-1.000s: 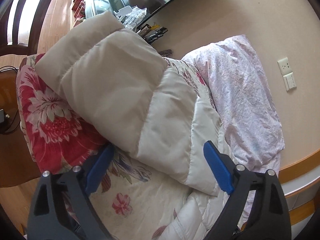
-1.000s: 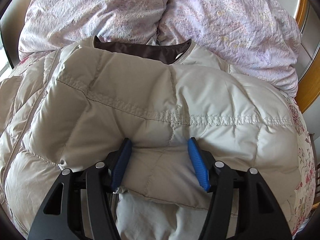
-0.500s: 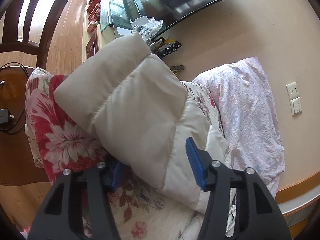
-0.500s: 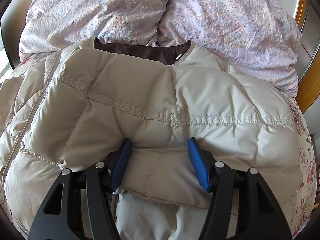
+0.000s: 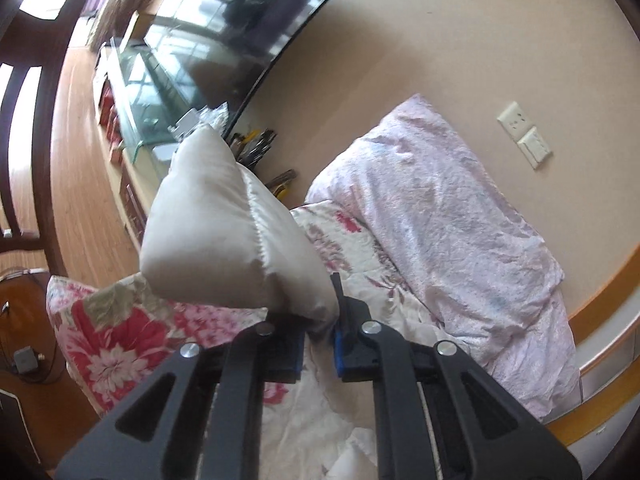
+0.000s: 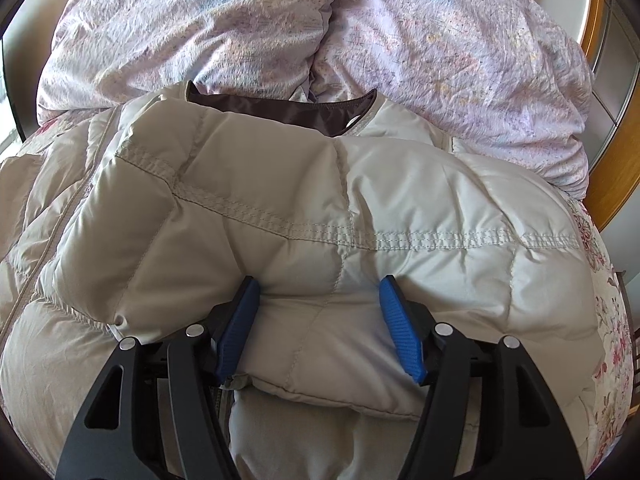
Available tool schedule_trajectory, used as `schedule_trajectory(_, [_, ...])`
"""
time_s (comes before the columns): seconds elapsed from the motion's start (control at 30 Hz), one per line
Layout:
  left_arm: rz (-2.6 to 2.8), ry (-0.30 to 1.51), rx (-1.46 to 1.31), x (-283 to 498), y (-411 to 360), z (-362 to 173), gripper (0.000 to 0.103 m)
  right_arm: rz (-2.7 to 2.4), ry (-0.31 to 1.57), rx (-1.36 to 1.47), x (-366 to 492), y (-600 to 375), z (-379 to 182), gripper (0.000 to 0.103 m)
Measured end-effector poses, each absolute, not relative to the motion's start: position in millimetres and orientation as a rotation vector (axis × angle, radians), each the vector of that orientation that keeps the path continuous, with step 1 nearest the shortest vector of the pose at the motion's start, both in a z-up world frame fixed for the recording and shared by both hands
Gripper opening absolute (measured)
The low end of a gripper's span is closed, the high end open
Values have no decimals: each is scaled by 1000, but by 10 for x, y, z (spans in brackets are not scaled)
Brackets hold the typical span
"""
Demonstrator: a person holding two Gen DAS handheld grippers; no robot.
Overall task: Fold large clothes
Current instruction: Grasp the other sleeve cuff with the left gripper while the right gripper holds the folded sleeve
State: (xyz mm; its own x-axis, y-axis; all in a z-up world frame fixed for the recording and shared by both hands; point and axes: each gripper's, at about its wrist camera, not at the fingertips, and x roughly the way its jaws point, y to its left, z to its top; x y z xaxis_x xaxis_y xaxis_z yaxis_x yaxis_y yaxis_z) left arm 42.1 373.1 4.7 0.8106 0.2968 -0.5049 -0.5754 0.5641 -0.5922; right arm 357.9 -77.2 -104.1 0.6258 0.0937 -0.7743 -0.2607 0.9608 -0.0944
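Observation:
A cream quilted down jacket (image 6: 320, 208) with a brown lining at its collar lies on the bed, one padded part folded across its body. My right gripper (image 6: 320, 328) is open, its blue pads on either side of the folded part's lower edge. In the left wrist view, my left gripper (image 5: 318, 344) is shut on the jacket's sleeve (image 5: 224, 232), which stands lifted above the floral bedspread (image 5: 120, 340).
A crumpled pink duvet (image 5: 448, 240) is piled at the head of the bed by the wall; it also shows in the right wrist view (image 6: 280, 24). A TV (image 5: 240, 32) and a glass cabinet stand on the left. A wooden bed frame (image 5: 600, 412) runs along the right.
My left gripper has closed on the sleeve and lifted it off the bedspread. My right gripper has stayed still and open.

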Motion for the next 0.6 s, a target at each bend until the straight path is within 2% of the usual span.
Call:
schedule_trajectory(0.3, [291,339,-612,1056,2912,892,11,219,873,-179,3589,-808,-1037,65])
schedule_trajectory(0.6, [-60,402,-524,1802,1685,1073,11,236,881,-145,3610,-840,-1045,65])
